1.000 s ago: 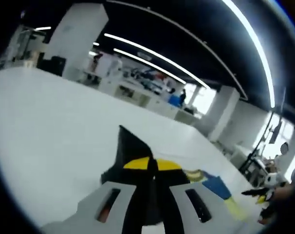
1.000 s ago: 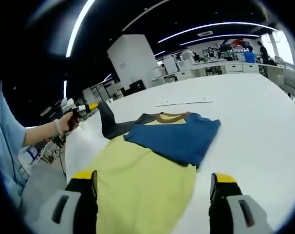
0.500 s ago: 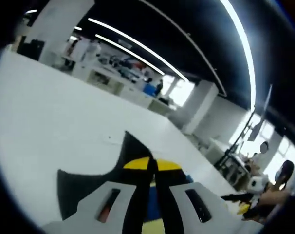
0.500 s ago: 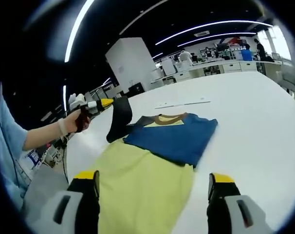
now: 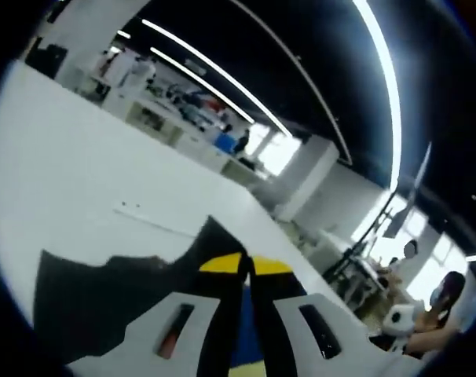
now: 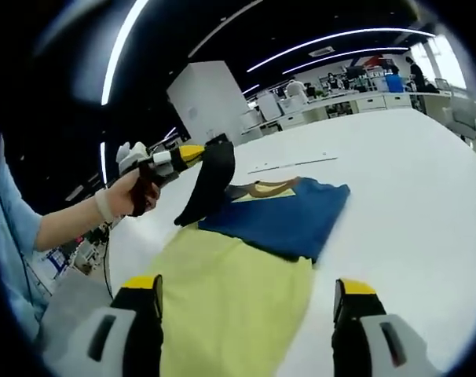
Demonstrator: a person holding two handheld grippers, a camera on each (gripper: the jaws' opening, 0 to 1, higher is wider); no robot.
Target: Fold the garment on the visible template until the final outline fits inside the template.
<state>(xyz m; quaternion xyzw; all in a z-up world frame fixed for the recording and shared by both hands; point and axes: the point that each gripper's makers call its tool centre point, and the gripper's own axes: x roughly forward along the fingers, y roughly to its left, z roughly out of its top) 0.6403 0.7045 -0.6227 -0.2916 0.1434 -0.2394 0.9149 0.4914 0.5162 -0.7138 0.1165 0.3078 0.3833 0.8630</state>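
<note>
Your shirt (image 6: 254,259) is pale yellow at the body, blue across the folded part, with a tan collar and a black sleeve (image 6: 208,181). Your surface (image 6: 411,181) is plain white. Both of your grippers carry yellow tips on black and grey.

In your left gripper view, the closed jaws hide the part of the black sleeve (image 5: 104,294) they pinch, and the whole picture is blurred. In your right gripper view, the yellow shirt body (image 6: 230,306) is cut off at 6 o'clock.
</note>
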